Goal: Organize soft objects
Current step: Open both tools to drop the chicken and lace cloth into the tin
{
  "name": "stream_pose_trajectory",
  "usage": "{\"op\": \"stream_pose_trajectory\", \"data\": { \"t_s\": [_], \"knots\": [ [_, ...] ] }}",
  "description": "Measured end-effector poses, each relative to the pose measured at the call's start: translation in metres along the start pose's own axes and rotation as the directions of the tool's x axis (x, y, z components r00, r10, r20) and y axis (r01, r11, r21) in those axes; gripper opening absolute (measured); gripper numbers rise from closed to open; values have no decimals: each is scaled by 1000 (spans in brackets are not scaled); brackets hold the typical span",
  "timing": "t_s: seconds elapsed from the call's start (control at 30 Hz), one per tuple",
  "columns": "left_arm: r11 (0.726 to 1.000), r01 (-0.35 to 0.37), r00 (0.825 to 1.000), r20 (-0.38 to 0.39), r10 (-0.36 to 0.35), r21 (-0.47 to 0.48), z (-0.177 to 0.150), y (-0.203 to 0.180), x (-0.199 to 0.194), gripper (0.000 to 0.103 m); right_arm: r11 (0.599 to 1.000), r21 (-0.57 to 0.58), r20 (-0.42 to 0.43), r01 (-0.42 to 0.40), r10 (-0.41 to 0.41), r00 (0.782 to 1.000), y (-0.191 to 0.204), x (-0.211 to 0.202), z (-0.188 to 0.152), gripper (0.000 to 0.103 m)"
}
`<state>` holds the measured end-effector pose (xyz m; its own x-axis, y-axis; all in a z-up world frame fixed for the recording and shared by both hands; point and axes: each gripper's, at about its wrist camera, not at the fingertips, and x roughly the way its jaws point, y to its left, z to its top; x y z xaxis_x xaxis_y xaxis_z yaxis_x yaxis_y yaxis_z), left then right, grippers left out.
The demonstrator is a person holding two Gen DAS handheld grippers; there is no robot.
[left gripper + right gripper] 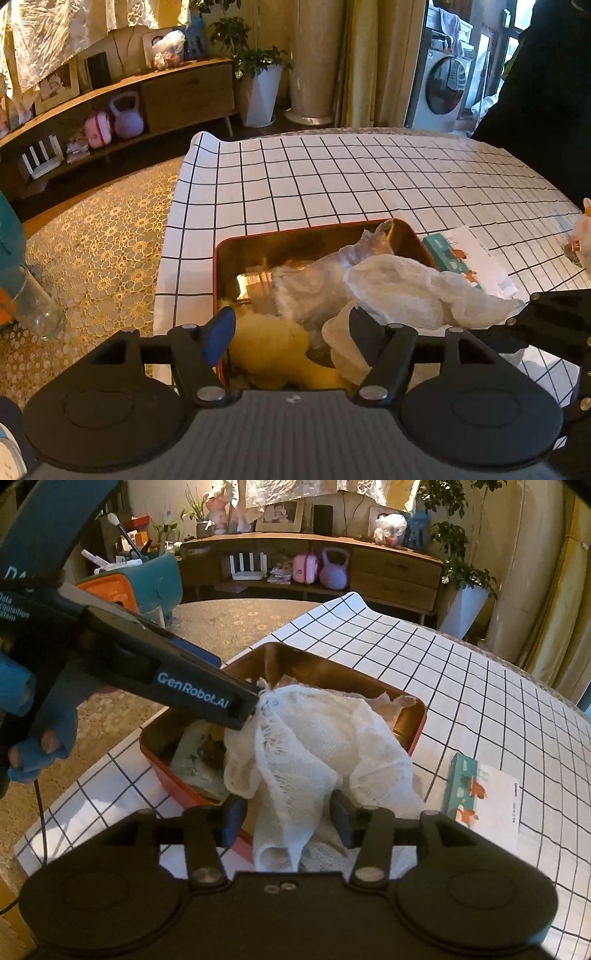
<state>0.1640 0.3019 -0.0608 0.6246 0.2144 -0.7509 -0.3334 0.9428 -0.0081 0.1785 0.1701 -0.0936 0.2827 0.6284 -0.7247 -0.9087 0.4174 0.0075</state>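
A red tin box [295, 236] [413, 709] with a gold inside stands on the checked tablecloth. A white mesh cloth [406, 291] [314, 746] drapes over its near rim. Inside lie a yellow soft toy [273, 347] and a clear plastic bag [314, 280]. My left gripper [291, 325] is open over the box, and its tip touches the cloth's edge in the right wrist view [247, 705]. My right gripper [288, 816] is open with the cloth hanging between its fingers, and its arm shows at the right edge of the left wrist view [554, 306].
A teal carton on a white paper sheet [480, 797] [465, 258] lies right of the box. A small white plush [585, 236] sits at the table's right edge. A glass bottle [33, 306] stands on the lace mat to the left. A wooden sideboard [332, 568] stands behind.
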Motion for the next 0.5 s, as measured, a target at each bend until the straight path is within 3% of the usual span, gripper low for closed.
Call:
{"op": "stream_pose_trajectory", "data": {
  "t_s": [0.2,0.5],
  "knots": [
    [1000,13,1000,22,-13,13,1,-11,-14,68,999,30,40,-17,16,999,-5,-19,-1,69],
    [998,35,995,94,-40,59,7,-43,-53,68,997,77,112,-29,20,994,-18,-68,-8,82]
  ]
}}
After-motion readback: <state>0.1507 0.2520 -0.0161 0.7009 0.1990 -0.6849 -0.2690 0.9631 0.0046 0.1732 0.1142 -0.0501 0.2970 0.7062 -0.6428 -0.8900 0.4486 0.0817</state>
